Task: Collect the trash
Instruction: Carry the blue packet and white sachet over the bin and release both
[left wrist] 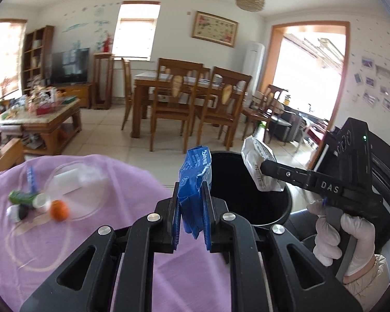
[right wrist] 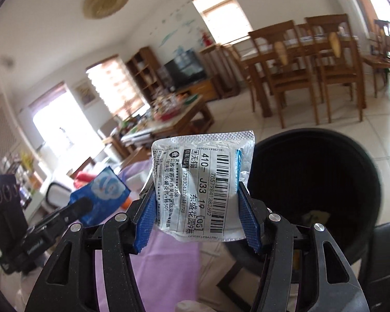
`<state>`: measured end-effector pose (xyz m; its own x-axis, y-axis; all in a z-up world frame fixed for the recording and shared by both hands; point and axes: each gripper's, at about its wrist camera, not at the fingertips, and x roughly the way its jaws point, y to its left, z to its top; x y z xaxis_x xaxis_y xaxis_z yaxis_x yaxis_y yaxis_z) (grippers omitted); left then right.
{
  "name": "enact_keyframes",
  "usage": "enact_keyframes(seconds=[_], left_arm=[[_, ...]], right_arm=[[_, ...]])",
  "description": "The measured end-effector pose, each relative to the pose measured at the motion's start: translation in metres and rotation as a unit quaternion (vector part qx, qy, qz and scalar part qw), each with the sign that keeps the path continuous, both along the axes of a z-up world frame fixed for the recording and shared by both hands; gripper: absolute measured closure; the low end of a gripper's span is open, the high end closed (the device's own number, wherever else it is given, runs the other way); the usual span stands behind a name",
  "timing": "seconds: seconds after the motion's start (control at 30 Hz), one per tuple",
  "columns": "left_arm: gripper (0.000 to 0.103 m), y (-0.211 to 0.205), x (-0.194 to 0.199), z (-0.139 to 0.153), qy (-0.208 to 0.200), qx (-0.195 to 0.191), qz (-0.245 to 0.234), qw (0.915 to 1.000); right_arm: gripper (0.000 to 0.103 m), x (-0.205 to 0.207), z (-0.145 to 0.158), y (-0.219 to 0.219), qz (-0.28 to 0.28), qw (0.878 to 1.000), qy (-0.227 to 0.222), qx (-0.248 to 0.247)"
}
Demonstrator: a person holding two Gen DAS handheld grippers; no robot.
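On the bench under the lilac cloth, at the left, small scraps wait. The left gripper is pinching a crumpled blue plastic wrapper, which stands upright just at the near-left rim of the round black bin. The right gripper pinches a silver foil pouch with a barcode label, upright, and sits nearer the bin's mouth. Both grippers point slightly downward; the bin opening lies ahead, right of the left gripper.

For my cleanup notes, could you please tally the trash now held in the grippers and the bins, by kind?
Blue wrapper, in the left gripper: 1
Silver labelled pouch, in the right gripper: 1
Black bin: 1
Total: 3
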<state>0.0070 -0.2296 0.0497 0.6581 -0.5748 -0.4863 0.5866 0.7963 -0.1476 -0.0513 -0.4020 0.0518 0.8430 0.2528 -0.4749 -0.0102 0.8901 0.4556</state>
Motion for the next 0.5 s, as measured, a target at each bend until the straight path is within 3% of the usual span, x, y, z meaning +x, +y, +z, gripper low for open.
enact_keyframes(seconds=[0.27,0.5], left_arm=[[0.088,-0.099,0.002,-0.023,0.004,0.026,-0.071,0.9971],[0.088,-0.138,0.019,-0.048,0.027,0.046,-0.087,0.9948]], right_arm=[[0.045,-0.03,-0.028,-0.08,-0.058,0.998,0.014,0.015],[0.045,-0.033,-0.059,-0.11,-0.082,0.996,0.031,0.033]])
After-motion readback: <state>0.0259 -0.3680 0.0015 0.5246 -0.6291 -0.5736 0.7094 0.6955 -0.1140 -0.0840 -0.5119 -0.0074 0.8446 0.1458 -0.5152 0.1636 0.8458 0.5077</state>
